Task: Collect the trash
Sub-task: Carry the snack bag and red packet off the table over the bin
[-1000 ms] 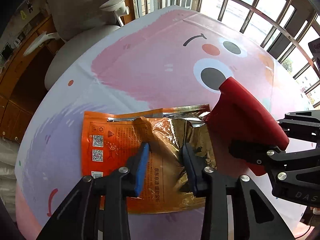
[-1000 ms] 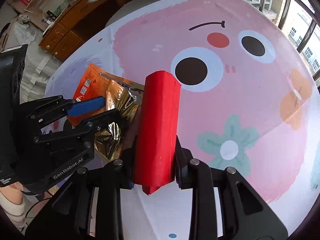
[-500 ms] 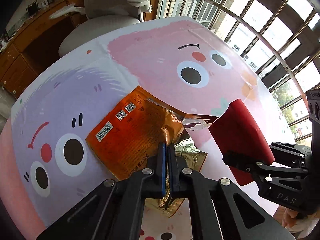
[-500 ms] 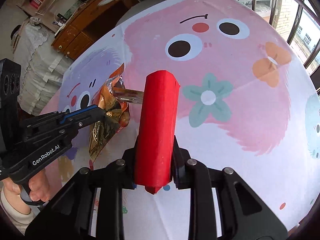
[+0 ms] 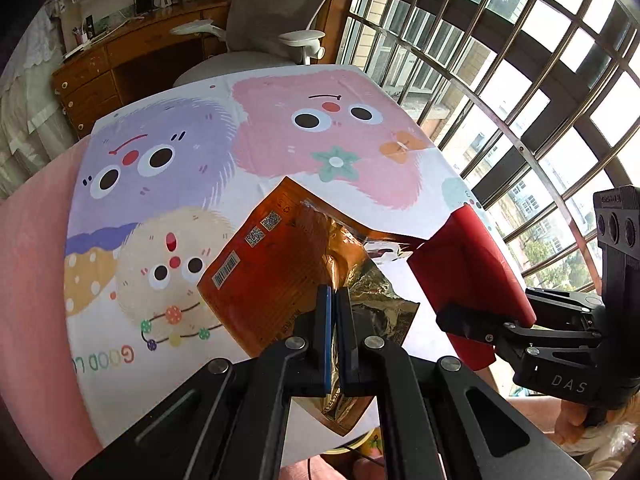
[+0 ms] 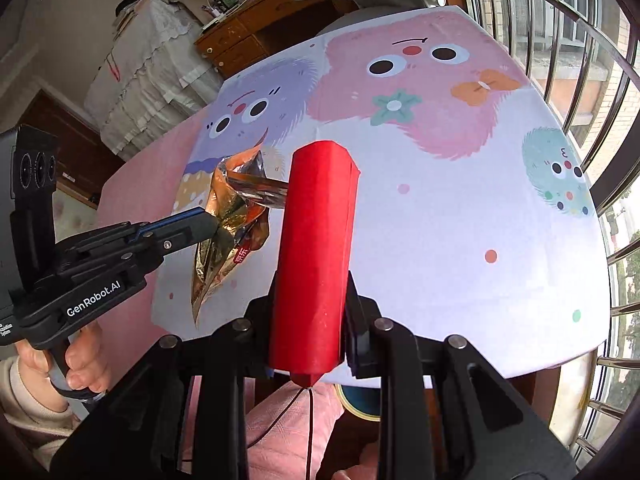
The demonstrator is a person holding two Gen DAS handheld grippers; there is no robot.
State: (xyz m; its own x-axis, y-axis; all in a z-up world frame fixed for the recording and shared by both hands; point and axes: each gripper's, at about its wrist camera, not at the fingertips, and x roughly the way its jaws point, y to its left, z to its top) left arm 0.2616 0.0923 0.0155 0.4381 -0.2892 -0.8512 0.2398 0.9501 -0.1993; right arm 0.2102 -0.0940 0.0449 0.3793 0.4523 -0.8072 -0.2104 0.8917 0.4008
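Both pieces of trash are off the table and in hand. The left gripper (image 5: 334,308) has its jaws pinched shut on the near edge of an orange snack bag (image 5: 276,276), which hangs crumpled above the near left part of the cartoon-printed tablecloth (image 6: 460,216), its gold foil lining showing. The right gripper (image 6: 310,320) clamps a red cardboard tube (image 6: 318,248) around its lower half, the tube standing roughly upright over the cloth's near edge, just right of the bag; the bag's torn top strip reaches to the tube, though whether they touch cannot be told.

The step in hand looks like the carry to a bin. Doing it well likely means keeping both grips firm, since the thin bag is held only by an edge and could slip or swing, and keeping the two loads from snagging on each other.

The bag gapes at the top, but nothing inside it can be made out. A round rim (image 6: 356,402) shows below the near table edge, possibly a bin; its contents are hidden. A grey office chair (image 5: 276,12) stands at the far side.
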